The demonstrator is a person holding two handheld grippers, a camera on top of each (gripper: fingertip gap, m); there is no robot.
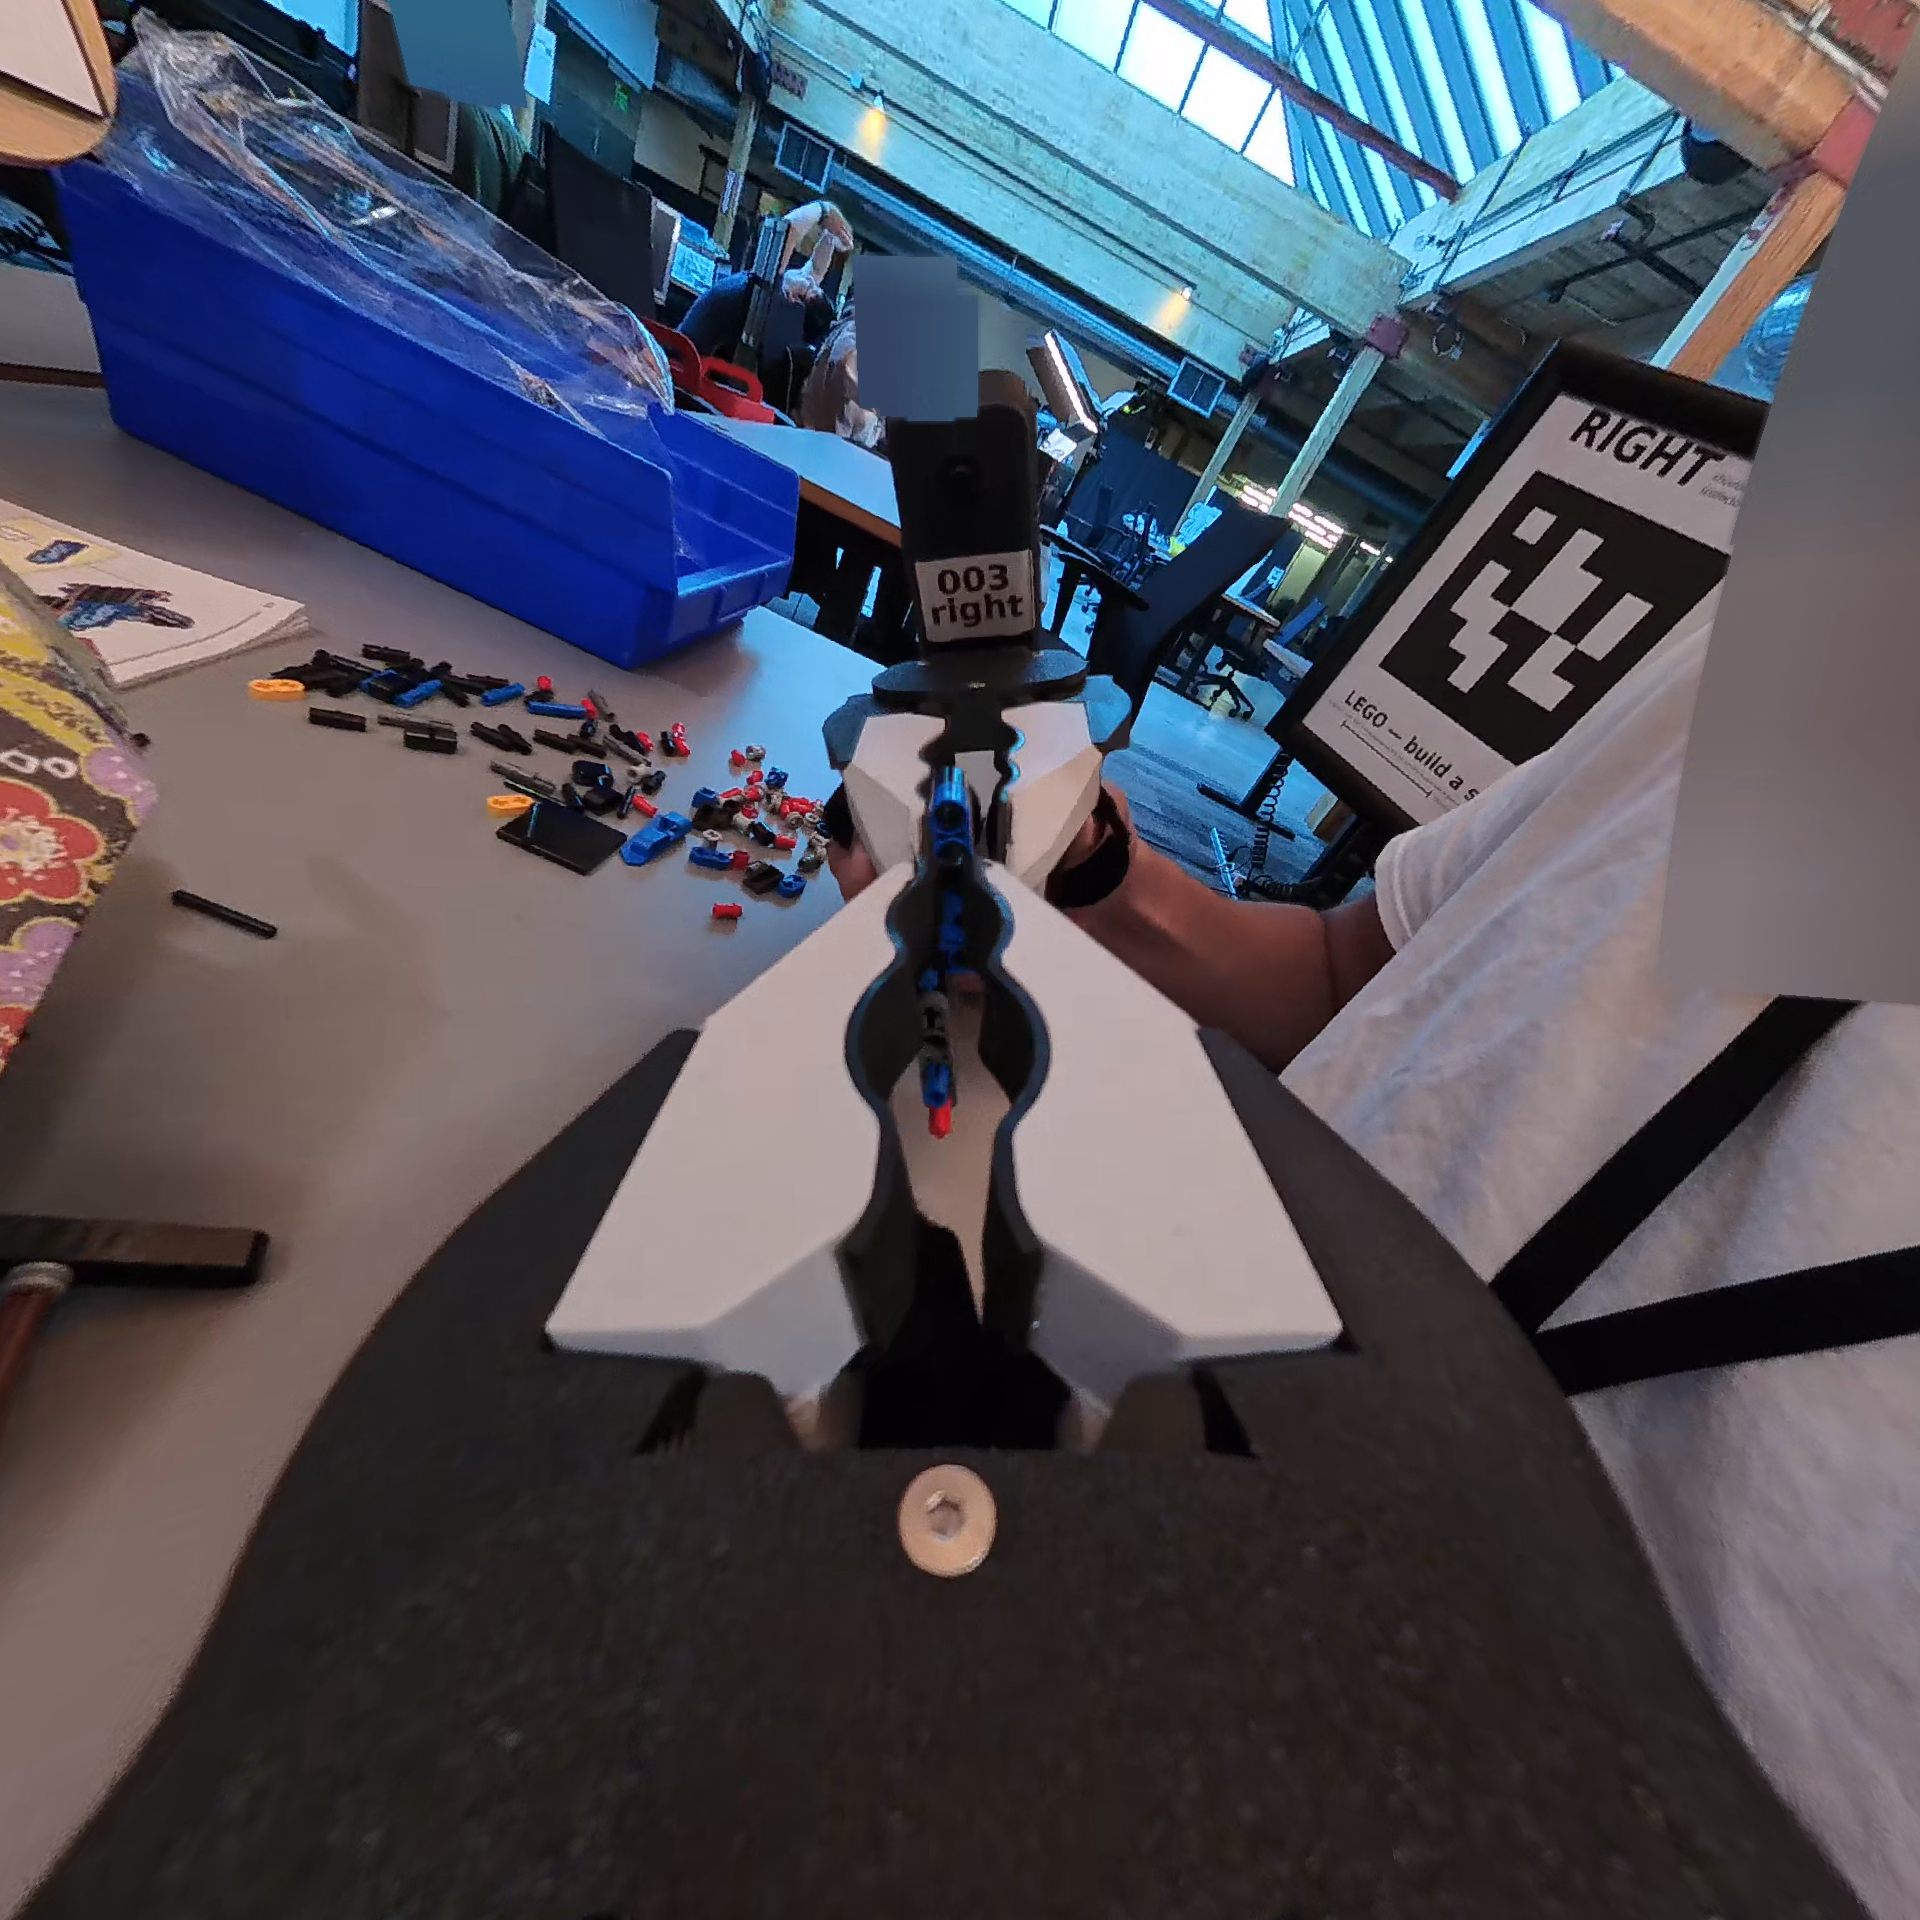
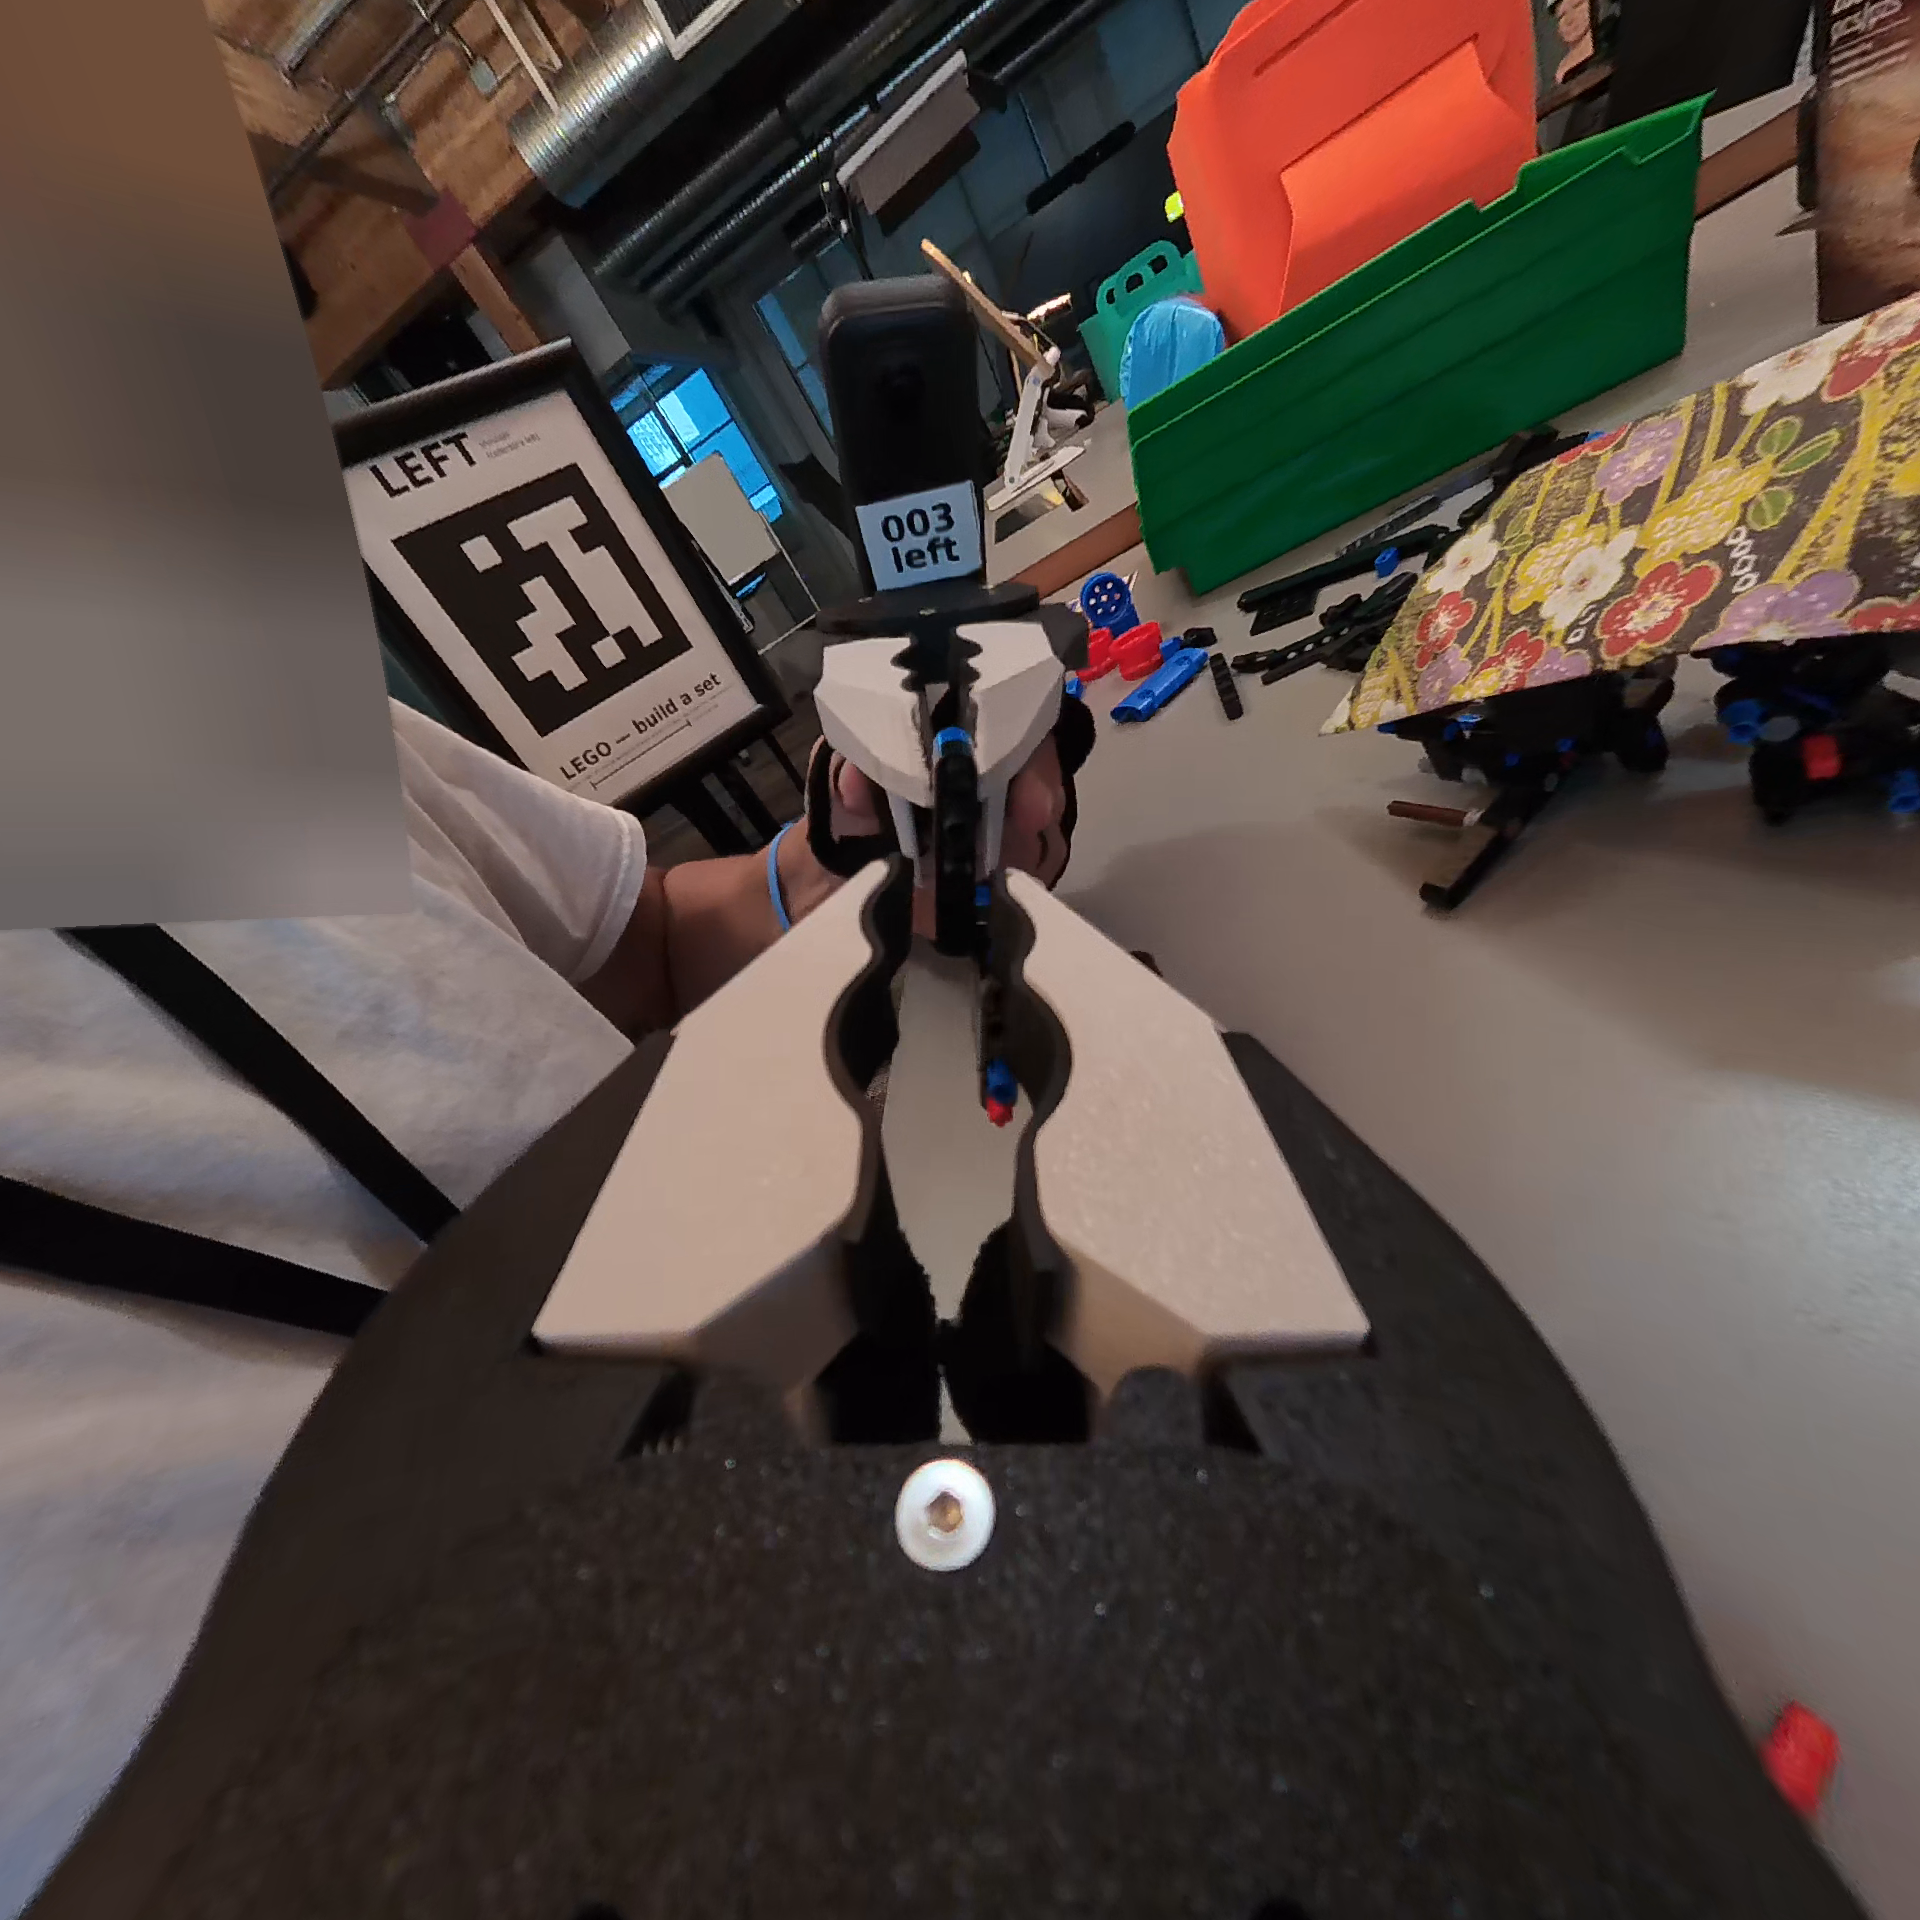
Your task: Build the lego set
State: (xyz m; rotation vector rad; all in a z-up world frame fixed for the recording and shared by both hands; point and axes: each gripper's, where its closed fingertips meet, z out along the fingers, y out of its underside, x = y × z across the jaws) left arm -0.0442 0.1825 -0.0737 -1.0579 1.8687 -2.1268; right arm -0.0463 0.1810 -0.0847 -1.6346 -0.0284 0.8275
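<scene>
The two grippers face each other above the tabletop (image 1: 364, 987), tip to tip. Between them is a thin lego piece (image 1: 948, 831), black and blue with a small red pin at its near end, held in the air. The left gripper (image 1: 945, 904) has its fingers (image 1: 790, 1091) clenched on one end of the piece, and the right gripper (image 2: 951, 914) has its fingers (image 2: 1122, 1091) clenched on the other end. In the left wrist view the right gripper shows farther off, and behind it is a hand (image 1: 1081, 852).

Loose lego parts (image 1: 582, 748) lie spread on the tabletop to the left of the grippers, near its far edge, with a blue bin (image 1: 416, 416) behind them and a booklet (image 1: 156, 613) beside. One black rod (image 1: 223, 914) lies apart from the pile, with bare tabletop around it.

In the right wrist view a green bin (image 2: 1403, 416) stands near the far edge, and a flowered sheet (image 2: 1662, 540) covers partly built black models (image 2: 1538, 727). The tabletop below the grippers is bare
</scene>
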